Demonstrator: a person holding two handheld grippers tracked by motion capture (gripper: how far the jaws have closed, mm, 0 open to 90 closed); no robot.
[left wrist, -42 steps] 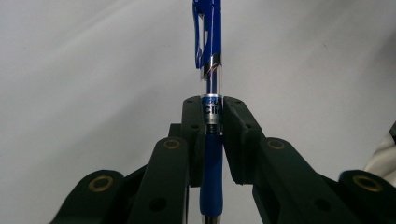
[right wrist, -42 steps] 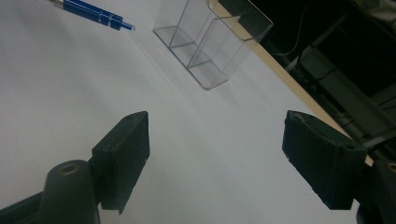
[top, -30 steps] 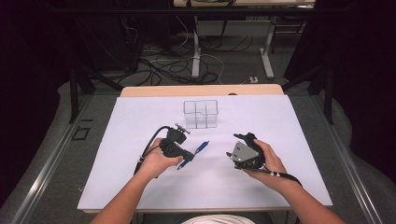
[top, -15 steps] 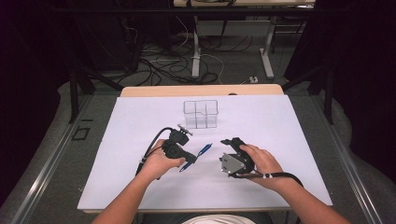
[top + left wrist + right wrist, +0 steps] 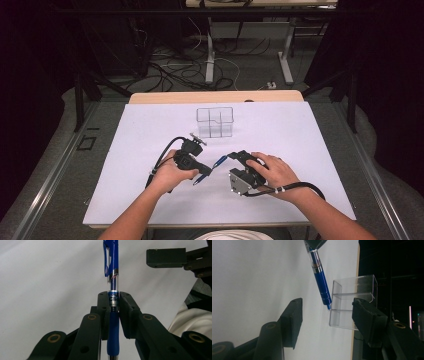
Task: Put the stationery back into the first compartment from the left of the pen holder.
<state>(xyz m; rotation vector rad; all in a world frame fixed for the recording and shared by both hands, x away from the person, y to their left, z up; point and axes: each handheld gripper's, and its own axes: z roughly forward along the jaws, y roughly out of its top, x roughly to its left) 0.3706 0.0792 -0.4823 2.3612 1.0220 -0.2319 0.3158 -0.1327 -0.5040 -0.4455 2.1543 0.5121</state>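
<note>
White table cover under left claw clamping blue pen; right claw gapes.

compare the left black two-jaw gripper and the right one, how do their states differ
The left black two-jaw gripper is shut on the blue click pen; the right black two-jaw gripper is open and holds nothing.
The left gripper clamps the pen at mid-barrel; the right gripper's jaws stand wide apart, with the pen's free end beyond them, untouched.
Both are hand-held over the white table sheet, facing each other.
</note>
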